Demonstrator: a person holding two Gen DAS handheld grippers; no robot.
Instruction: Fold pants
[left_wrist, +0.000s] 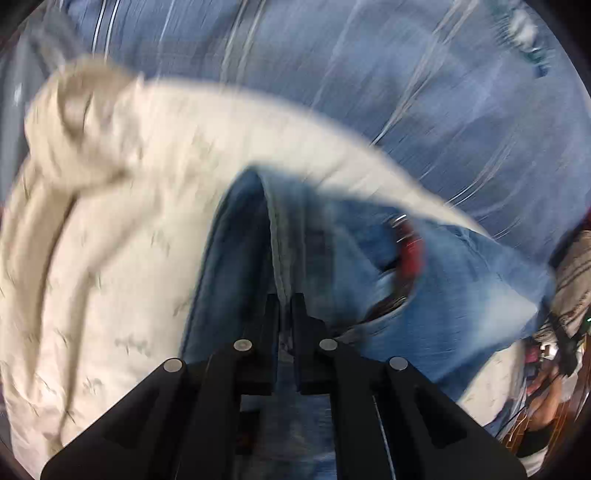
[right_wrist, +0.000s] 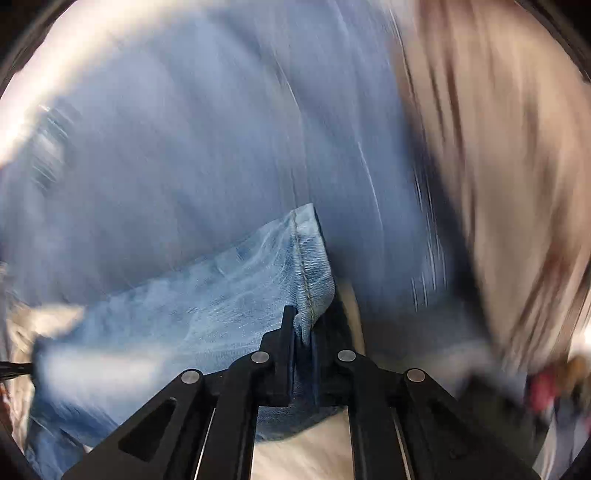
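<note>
Left gripper (left_wrist: 284, 301) fingers clenched on seam edge of pants (left_wrist: 461, 288); right gripper (right_wrist: 301, 325) fingers clenched on hem corner. Two grips keep denim edge taut, lifted over cream bedding (left_wrist: 92, 266) (heavy blur), likely for fold toward far side.

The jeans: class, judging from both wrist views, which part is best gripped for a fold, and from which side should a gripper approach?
Grip the jeans at a stitched edge, coming from above. Both the left gripper and right gripper are shut on seamed edges; the doubled, stiffer seam probably slips less than flat denim lying on the cream bedding.
</note>
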